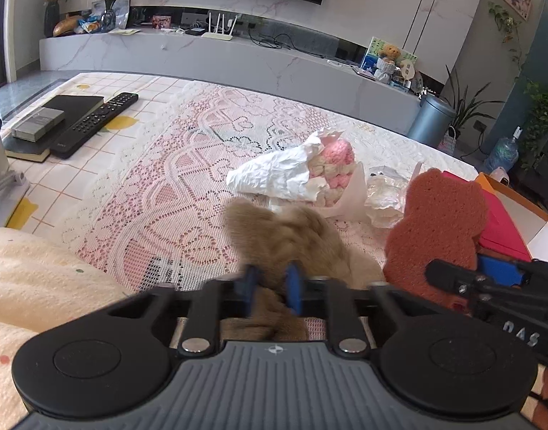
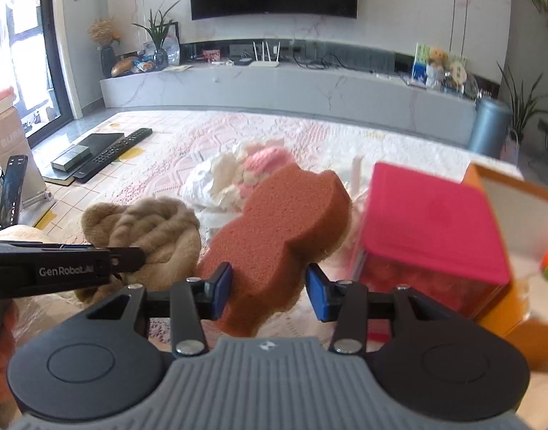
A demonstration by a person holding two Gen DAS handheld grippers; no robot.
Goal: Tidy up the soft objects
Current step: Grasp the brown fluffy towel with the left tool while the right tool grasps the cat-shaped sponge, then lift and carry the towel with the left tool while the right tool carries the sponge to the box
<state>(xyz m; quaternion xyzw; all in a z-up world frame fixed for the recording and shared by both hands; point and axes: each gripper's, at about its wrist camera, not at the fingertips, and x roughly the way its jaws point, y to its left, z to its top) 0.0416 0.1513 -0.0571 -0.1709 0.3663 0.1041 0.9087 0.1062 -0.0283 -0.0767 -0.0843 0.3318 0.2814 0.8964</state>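
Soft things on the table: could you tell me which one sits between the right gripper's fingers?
The brown sponge, flat and porous. The right gripper straddles it, whereas the tan plush knot is in the left gripper.
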